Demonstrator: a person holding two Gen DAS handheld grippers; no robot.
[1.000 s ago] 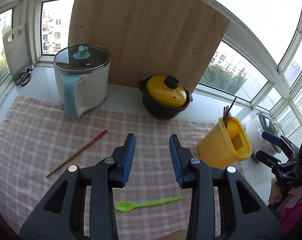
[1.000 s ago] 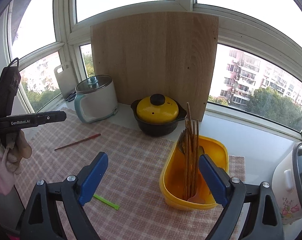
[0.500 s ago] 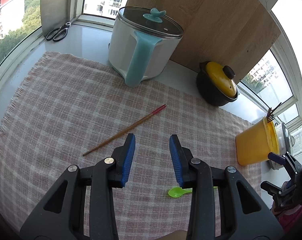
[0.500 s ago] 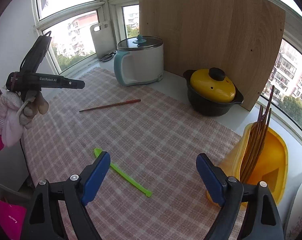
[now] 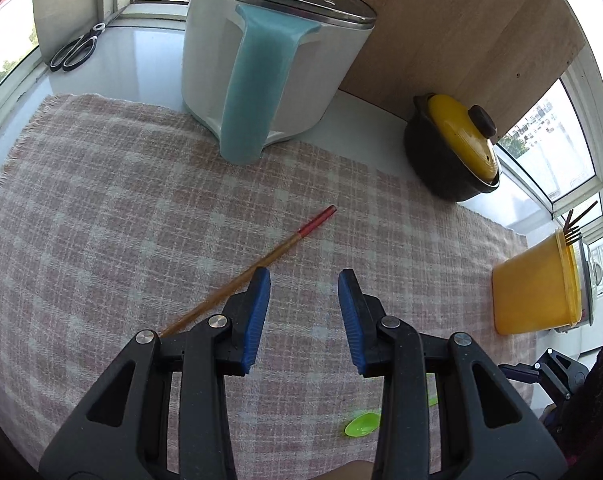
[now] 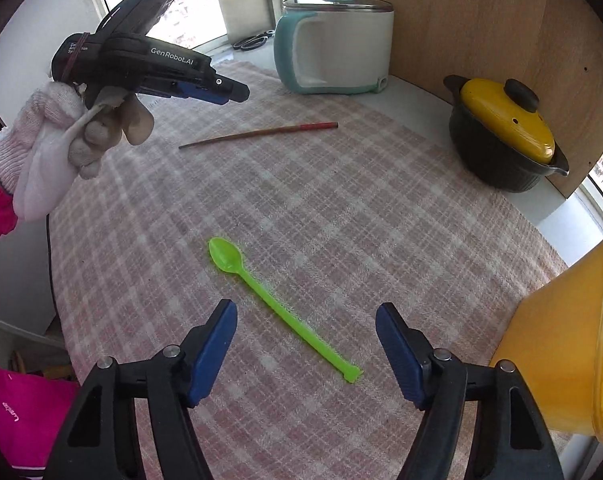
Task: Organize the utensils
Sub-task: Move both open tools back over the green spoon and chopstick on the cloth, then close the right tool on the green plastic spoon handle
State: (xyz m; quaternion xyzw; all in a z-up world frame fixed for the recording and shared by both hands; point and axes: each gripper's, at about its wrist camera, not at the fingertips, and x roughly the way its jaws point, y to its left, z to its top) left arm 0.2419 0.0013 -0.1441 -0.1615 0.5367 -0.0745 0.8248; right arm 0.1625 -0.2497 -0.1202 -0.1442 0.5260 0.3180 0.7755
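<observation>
Grippers (image 5: 304, 276) (image 6: 306, 312) both unclenched, right closing, over slim green plastic spoon (image 6: 277, 307) on checked woven cloth (image 6: 381, 220)

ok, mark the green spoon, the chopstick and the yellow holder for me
green spoon (image 6: 279, 312), right wrist view, middle of the handle.
chopstick (image 6: 261, 133), right wrist view, middle of the shaft.
yellow holder (image 5: 533, 292), left wrist view, its outer side wall.
</observation>
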